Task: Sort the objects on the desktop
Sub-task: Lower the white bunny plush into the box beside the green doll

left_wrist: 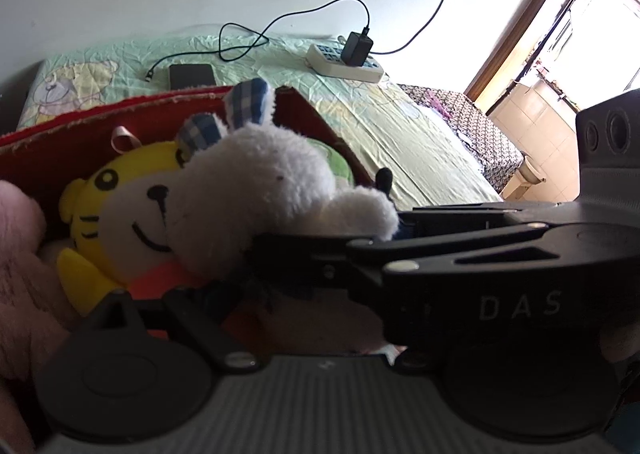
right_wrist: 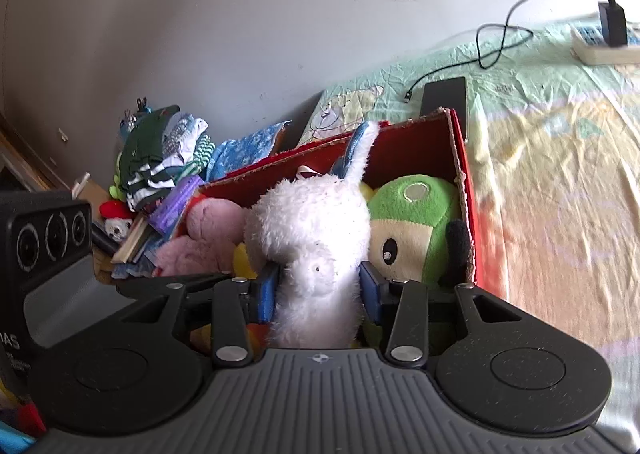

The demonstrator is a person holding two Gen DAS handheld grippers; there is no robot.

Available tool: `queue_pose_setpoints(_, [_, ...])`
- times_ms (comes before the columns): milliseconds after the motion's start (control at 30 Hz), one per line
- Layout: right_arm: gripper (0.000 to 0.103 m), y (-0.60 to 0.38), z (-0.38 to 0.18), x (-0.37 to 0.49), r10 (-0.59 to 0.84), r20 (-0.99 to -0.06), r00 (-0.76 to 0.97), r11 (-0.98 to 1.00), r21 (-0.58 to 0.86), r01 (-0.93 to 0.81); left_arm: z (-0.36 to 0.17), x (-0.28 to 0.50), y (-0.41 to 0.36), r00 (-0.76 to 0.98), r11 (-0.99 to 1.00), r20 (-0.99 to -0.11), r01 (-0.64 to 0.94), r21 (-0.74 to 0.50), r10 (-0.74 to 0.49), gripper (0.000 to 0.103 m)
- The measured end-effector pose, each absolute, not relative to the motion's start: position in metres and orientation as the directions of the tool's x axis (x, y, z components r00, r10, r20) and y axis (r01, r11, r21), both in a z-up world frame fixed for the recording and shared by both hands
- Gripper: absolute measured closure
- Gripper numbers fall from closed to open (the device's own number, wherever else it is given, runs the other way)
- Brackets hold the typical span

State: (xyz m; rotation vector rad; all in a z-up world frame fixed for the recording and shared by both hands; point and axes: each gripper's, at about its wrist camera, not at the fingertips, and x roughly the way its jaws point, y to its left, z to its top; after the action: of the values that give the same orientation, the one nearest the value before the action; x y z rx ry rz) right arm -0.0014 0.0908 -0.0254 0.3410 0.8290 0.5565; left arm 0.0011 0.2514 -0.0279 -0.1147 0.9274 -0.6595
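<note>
A white plush rabbit [right_wrist: 312,238] with blue checked ears sits between the blue pads of my right gripper [right_wrist: 318,286], which is shut on its body over the red cardboard box [right_wrist: 466,174]. The box holds a green plush [right_wrist: 416,222], a pink plush [right_wrist: 208,230] and a yellow tiger plush [left_wrist: 116,210]. In the left wrist view the rabbit [left_wrist: 256,190] lies over the tiger, with the right gripper's black frame [left_wrist: 460,262] crossing in front. My left gripper's own fingers are hidden behind that frame and the toys.
The box stands on a bed with a pale green cartoon sheet [left_wrist: 380,114]. A black phone [left_wrist: 192,75], a cable, and a white power strip with a charger [left_wrist: 352,58] lie beyond it. A pile of clothes and books [right_wrist: 160,174] sits left of the box.
</note>
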Motion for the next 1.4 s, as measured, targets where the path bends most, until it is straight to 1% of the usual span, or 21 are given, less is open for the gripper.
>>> queue_pose_setpoints(167, [0.053, 0.091, -0.022, -0.001, 0.593, -0.605, 0.531, 0.803, 0.495, -0.333, -0.023, -0.004, 0.263, 0.412, 0.787, -0.694, 0.486, -0.38, -0.59, 0.015])
queue_pose_setpoints(267, [0.043, 0.088, -0.016, -0.004, 0.586, -0.598, 0.547, 0.808, 0.487, -0.332, -0.017, -0.009, 0.268, 0.417, 0.781, -0.681, 0.486, -0.393, -0.602, 0.015])
queue_pose_setpoints(333, [0.034, 0.083, -0.011, -0.008, 0.565, -0.584, 0.583, 0.82, 0.477, -0.317, -0.014, -0.013, 0.272, 0.426, 0.779, -0.671, 0.485, -0.397, -0.607, 0.015])
queue_pose_setpoints(433, [0.033, 0.07, -0.004, -0.01, 0.578, -0.528, 0.623, 0.798, 0.524, -0.297, -0.009, -0.016, 0.273, 0.445, 0.779, -0.657, 0.488, -0.392, -0.609, 0.015])
queue_pose_setpoints(467, [0.035, 0.065, -0.003, -0.01, 0.592, -0.502, 0.63, 0.779, 0.556, -0.29, -0.007, -0.016, 0.274, 0.456, 0.785, -0.654, 0.484, -0.388, -0.604, 0.015])
queue_pose_setpoints(533, [0.046, 0.06, -0.004, -0.006, 0.622, -0.469, 0.627, 0.742, 0.609, -0.281, -0.005, -0.014, 0.277, 0.475, 0.794, -0.647, 0.466, -0.39, -0.596, 0.015])
queue_pose_setpoints(600, [0.067, 0.063, -0.007, 0.001, 0.63, -0.472, 0.617, 0.733, 0.624, -0.27, -0.007, -0.008, 0.282, 0.5, 0.815, -0.648, 0.424, -0.396, -0.575, 0.015])
queue_pose_setpoints(633, [0.068, 0.065, -0.008, 0.004, 0.631, -0.472, 0.615, 0.731, 0.627, -0.269, -0.008, -0.004, 0.285, 0.504, 0.82, -0.649, 0.404, -0.406, -0.569, 0.015])
queue_pose_setpoints(700, [0.068, 0.067, -0.009, 0.009, 0.635, -0.456, 0.623, 0.721, 0.64, -0.265, -0.012, 0.005, 0.287, 0.493, 0.81, -0.644, 0.383, -0.443, -0.586, 0.015])
queue_pose_setpoints(767, [0.068, 0.067, -0.011, 0.014, 0.645, -0.441, 0.624, 0.702, 0.664, -0.258, -0.014, 0.01, 0.282, 0.489, 0.811, -0.648, 0.38, -0.444, -0.584, 0.015])
queue_pose_setpoints(900, [0.068, 0.07, -0.014, 0.015, 0.647, -0.454, 0.613, 0.705, 0.663, -0.252, -0.016, 0.008, 0.263, 0.487, 0.826, -0.676, 0.425, -0.369, -0.553, 0.015])
queue_pose_setpoints(1100, [0.068, 0.068, -0.013, 0.002, 0.638, -0.493, 0.592, 0.736, 0.618, -0.278, -0.02, 0.004, 0.248, 0.472, 0.824, -0.693, 0.456, -0.337, -0.544, 0.015])
queue_pose_setpoints(1233, [0.069, 0.065, -0.018, -0.004, 0.633, -0.504, 0.587, 0.739, 0.619, -0.265, -0.026, 0.005, 0.24, 0.477, 0.843, -0.724, 0.463, -0.275, -0.499, 0.015])
queue_pose_setpoints(1400, [0.068, 0.072, -0.023, -0.003, 0.63, -0.5, 0.594, 0.744, 0.609, -0.276, -0.024, 0.003, 0.248, 0.472, 0.853, -0.734, 0.436, -0.286, -0.487, 0.015])
